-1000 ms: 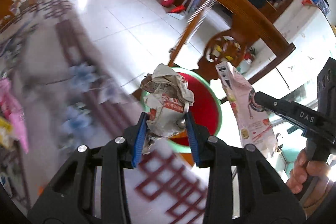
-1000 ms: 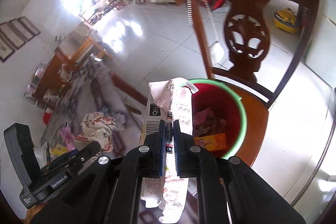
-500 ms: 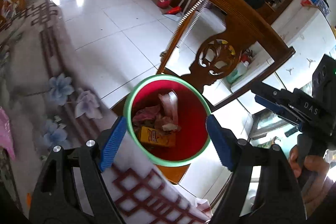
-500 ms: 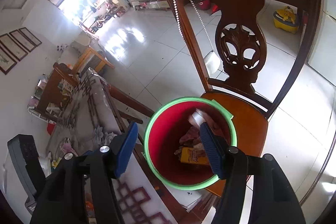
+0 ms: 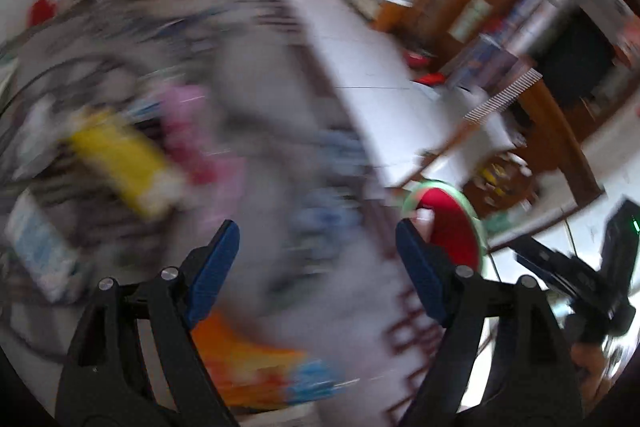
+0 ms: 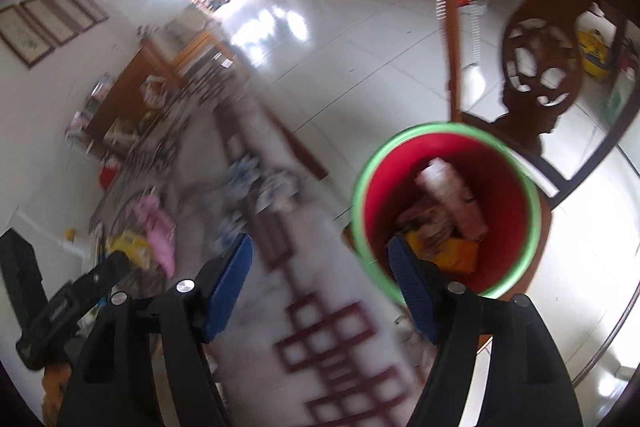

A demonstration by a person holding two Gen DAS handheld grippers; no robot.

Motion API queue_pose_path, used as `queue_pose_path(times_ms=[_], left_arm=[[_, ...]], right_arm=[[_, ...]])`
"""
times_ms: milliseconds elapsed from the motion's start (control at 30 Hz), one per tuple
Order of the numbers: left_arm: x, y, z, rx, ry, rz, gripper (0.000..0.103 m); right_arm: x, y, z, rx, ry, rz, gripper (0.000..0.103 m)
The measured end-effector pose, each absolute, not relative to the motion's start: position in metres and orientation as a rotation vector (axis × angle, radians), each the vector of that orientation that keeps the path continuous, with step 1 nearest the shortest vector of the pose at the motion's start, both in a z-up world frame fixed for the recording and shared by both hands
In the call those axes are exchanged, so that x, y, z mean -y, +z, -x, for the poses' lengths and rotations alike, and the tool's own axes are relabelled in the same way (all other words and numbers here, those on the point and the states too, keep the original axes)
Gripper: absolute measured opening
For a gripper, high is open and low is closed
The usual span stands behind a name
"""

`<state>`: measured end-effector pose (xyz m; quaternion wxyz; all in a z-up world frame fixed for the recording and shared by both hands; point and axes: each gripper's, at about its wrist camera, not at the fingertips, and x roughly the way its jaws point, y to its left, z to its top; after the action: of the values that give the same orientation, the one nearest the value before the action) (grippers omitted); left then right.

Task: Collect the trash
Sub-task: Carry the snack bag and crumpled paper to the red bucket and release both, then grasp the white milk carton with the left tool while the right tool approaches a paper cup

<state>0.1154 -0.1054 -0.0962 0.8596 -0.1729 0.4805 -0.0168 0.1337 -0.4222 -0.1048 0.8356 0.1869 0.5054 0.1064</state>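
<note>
Both grippers have just been opening and now stand spread with nothing between the jaws: the left gripper is swung over the blurred table litter, the right gripper beside the red bin. The dropped wrappers lie inside the bin. The yellow packet and pink wrapper should next be approached slowly, so one item is centred between the pads.

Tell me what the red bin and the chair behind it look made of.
Red bin: likely plastic, with smooth, evenly coloured walls and a moulded green rim. Chair: looks like dark varnished wood, with a carved openwork back and a glossy brown surface.
</note>
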Motion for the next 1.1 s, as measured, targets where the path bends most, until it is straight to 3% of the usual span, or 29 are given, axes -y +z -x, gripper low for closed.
queue_pose_path(times_ms=[233,433,700,800,1033,1100], left_arm=[[-0.039,-0.121,-0.058,-1.020,0.310,0.593,0.082],[-0.105,-0.150,-0.034,-1.051,0.480,0.760,0.086],[-0.115,-0.177,-0.059,-1.103,0.503,0.695,0.091],[-0.107,-0.173,-0.074,-1.122,0.471,0.566,0.091],[-0.102,-0.175,-0.086,-1.135,0.411,0.509,0.090],[-0.099,-0.179,-0.088,-1.149,0.396,0.493,0.081]], right_arm=[[0.346,-0.109,-0.116,-1.099,0.300,-0.291,0.069],[0.296,-0.108,-0.102,-1.116,0.349,-0.257,0.070],[0.265,-0.101,-0.080,-1.118,0.359,-0.183,0.075],[0.262,-0.102,-0.075,-1.128,0.354,-0.172,0.082],[0.257,-0.109,-0.073,-1.155,0.358,-0.171,0.082],[0.254,-0.111,-0.073,-1.169,0.369,-0.163,0.082]])
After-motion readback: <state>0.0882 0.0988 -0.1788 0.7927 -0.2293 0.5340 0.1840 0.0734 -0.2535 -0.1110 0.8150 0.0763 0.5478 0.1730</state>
